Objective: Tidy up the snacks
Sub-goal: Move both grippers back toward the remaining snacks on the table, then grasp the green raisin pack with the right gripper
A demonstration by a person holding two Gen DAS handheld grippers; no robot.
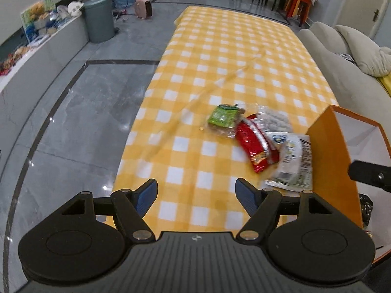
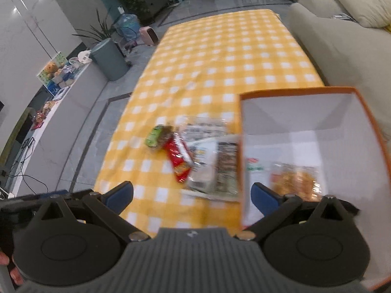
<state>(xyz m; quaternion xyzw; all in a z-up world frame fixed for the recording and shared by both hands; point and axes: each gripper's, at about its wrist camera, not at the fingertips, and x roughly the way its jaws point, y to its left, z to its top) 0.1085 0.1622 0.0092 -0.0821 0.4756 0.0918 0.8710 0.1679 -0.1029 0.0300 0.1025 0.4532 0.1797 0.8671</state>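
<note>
The counter [image 1: 220, 56] has a yellow and white check cloth. The box [image 2: 361, 112] is orange outside and white inside. One snack pack [image 1: 223, 116] is green, one [image 1: 254, 144] is red, one [image 1: 293, 161] is white. The fingers [image 1: 146, 196] have blue pads on black.

Bare checked tablecloth [image 1: 220, 48] far side, snack packets [image 1: 256, 136] clustered against orange box [image 1: 327, 151] wall

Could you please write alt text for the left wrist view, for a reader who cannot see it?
The open left gripper hovers over a yellow checked tablecloth, holding nothing. Ahead to the right lies a cluster of snack packets: green, red, clear and white, the white one beside an open orange box. A grey sofa borders the table's right side.
</note>
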